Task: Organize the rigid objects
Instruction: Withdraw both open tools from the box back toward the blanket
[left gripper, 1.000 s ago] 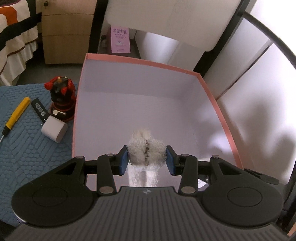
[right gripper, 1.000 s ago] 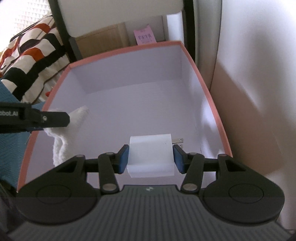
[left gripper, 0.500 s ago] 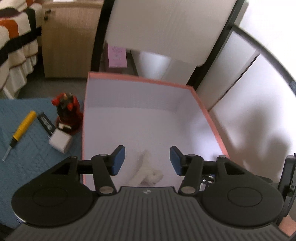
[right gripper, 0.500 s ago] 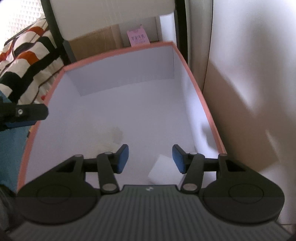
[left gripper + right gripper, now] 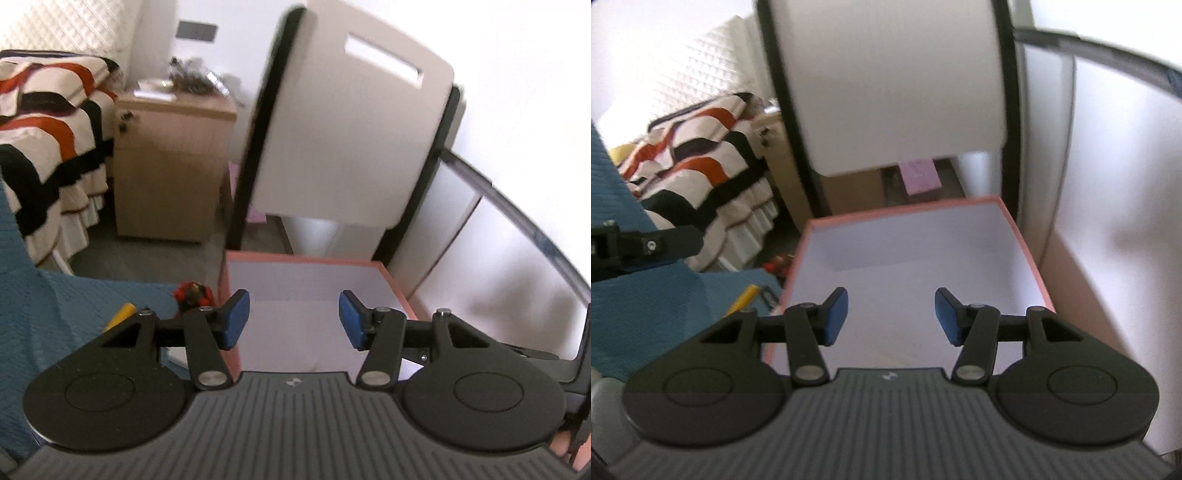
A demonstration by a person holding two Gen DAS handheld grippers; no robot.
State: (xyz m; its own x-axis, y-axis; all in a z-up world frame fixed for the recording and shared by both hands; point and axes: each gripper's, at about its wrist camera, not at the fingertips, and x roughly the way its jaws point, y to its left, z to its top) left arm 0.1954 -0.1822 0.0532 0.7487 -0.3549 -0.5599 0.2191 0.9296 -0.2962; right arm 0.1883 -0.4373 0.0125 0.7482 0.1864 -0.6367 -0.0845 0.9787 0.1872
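Note:
A pink-rimmed box [image 5: 295, 260] with a white inside stands on the blue mat; it also shows in the right wrist view [image 5: 905, 210]. My left gripper [image 5: 293, 319] is open and empty, raised above the box's near left part. My right gripper [image 5: 891, 315] is open and empty above the box's near end. A red and black figurine [image 5: 192, 291] stands just left of the box, and a yellow-handled screwdriver [image 5: 120, 314] lies beside it; the screwdriver also shows in the right wrist view [image 5: 744, 295]. The box's near floor is hidden behind both grippers.
A blue quilted mat [image 5: 66, 306] covers the table. Behind the box stand a white chair back [image 5: 347, 129] with a black frame, a wooden nightstand [image 5: 170, 166] and a striped bed [image 5: 44, 122]. A white wall [image 5: 1119, 221] lies right of the box.
Both grippers let go of their loads in the box, the left a white fluffy item, the right a white charger. Both have since risen and pulled back with jaws open.

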